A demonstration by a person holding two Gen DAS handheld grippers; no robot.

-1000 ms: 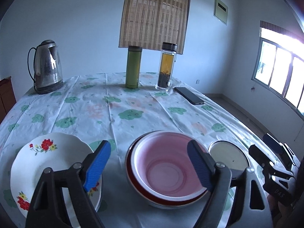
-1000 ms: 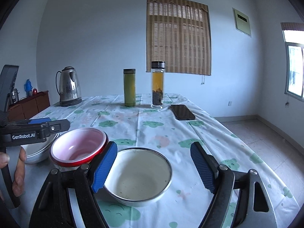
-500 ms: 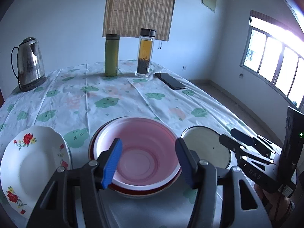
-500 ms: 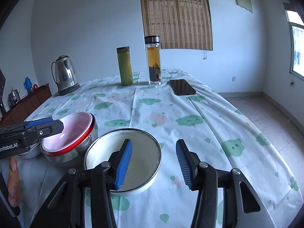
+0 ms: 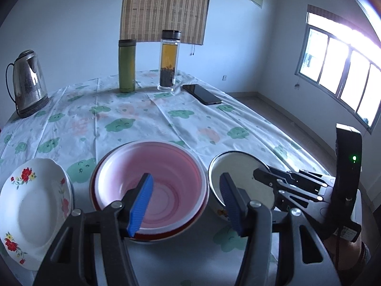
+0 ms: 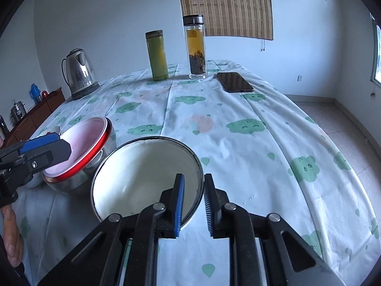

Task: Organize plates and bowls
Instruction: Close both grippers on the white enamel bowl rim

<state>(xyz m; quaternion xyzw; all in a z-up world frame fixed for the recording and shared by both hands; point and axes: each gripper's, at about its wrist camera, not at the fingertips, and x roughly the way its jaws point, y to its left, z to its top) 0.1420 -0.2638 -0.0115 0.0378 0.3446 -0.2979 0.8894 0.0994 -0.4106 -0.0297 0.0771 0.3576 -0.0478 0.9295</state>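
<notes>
**A:** What's nearest?

**B:** The right gripper (image 6: 193, 205). Its jaws have just been closing and now stand narrow, astride the near right rim of the white bowl (image 6: 142, 178), one blue pad inside and one outside. Whether the pads press on the rim, I cannot tell for certain, though they look to pinch it.

**A:** And the other?

**B:** The left gripper (image 5: 187, 202) stands about half open around the near right side of the pink bowl (image 5: 152, 181). The left pad hangs inside the bowl, the right pad outside its rim, neither clearly touching.

**A:** How do the dishes lie?

**B:** In a row at the near edge of the table (image 5: 147, 119): the flowered plate (image 5: 33, 209) at left, the pink bowl with its red rim in the middle, the white bowl just beside it at right.

**A:** Farther off?

**B:** A kettle (image 5: 27, 83) at far left, then a green flask (image 5: 127, 65), a glass tea bottle (image 5: 169, 60) and a dark phone (image 5: 202, 94) toward the far edge.
</notes>
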